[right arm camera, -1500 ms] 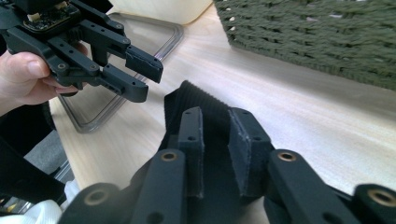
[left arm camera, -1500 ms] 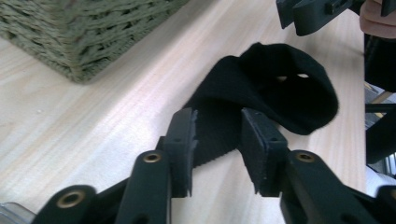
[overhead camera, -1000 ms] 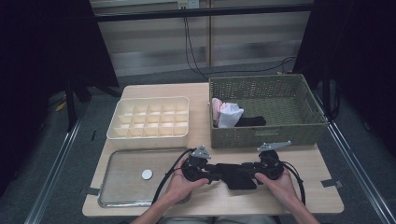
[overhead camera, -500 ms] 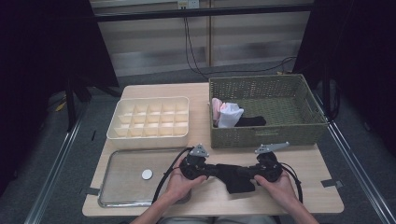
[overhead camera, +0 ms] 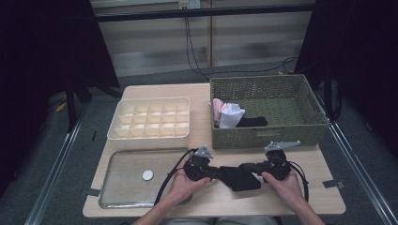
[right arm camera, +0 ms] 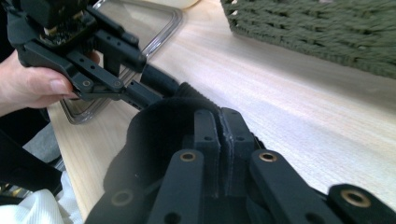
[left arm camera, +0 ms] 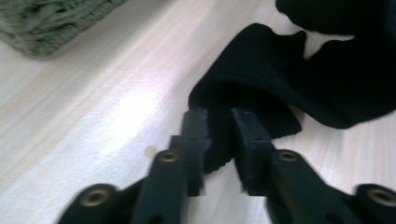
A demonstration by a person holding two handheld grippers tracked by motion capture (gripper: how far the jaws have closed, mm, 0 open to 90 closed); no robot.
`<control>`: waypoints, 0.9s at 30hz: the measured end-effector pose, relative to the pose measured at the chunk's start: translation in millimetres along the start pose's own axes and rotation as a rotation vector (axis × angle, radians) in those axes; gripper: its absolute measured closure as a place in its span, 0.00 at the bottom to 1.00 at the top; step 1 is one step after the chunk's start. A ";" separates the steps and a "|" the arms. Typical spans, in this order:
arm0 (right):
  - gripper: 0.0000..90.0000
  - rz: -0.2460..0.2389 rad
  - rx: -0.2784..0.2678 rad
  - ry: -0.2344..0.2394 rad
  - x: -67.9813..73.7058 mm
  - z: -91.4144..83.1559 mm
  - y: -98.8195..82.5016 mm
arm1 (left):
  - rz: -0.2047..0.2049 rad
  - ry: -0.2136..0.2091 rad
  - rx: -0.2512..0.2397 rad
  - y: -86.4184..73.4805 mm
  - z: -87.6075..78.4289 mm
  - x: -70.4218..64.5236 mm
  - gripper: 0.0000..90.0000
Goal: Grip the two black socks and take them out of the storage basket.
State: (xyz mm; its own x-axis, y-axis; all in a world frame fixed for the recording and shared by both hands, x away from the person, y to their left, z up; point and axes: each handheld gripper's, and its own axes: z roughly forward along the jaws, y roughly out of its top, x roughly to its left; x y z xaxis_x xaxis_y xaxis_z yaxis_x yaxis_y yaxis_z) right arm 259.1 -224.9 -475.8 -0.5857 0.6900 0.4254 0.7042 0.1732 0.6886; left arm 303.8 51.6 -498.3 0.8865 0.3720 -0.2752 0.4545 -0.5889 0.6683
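Gripping the black sock (overhead camera: 241, 177) from 9 and 3 o'clock, both grippers, left (overhead camera: 217, 172) just closing and right (overhead camera: 248, 167), pinch its ends.

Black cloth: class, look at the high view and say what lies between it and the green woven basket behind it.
In the high view only bare wooden tabletop separates the black cloth from the green woven basket; nothing stands on that strip.

Right hand-held gripper (right arm camera: 219, 128) clamped on black sock (right arm camera: 163, 126), wicker basket (right arm camera: 317, 28) beyond.
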 end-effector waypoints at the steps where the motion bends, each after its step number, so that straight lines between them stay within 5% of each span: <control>1: 0.96 0.002 -0.006 -0.003 -0.4 -1.2 0.3 | 0.000 -0.006 -0.009 -0.1 0.0 -0.4 0.88; 9: 0.96 0.043 -0.079 -0.043 -10.1 -21.2 3.4 | -0.007 -0.097 0.017 -3.8 -18.7 -5.0 0.93; 11: 0.96 0.057 -0.107 -0.053 -13.7 -27.2 4.5 | 0.019 -0.128 0.016 -7.7 -29.4 -11.6 0.93; 12: 0.96 0.065 -0.114 -0.060 -15.1 -29.9 4.7 | 0.038 -0.107 0.037 -9.2 -35.1 -14.3 0.93; 17: 0.96 0.091 -0.133 -0.113 -24.2 -38.8 3.3 | 0.043 -0.156 0.060 -21.6 -49.2 -13.0 0.92; 23: 0.96 0.130 -0.142 -0.197 -36.0 -44.3 1.7 | 0.032 -0.125 0.059 -26.8 -52.3 -1.7 0.92; 27: 0.96 0.136 -0.118 -0.249 -44.9 -42.3 -0.9 | -0.016 -0.084 0.054 -26.5 -47.8 9.1 0.92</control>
State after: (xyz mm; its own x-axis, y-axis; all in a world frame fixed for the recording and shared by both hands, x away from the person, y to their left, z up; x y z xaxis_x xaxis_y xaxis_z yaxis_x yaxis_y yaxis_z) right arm 267.8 -285.8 -470.7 -0.3627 0.8550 0.3708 0.7094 -0.0047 0.7048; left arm 295.7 104.9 -485.5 0.8822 0.3216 -0.3440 0.4707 -0.6220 0.6258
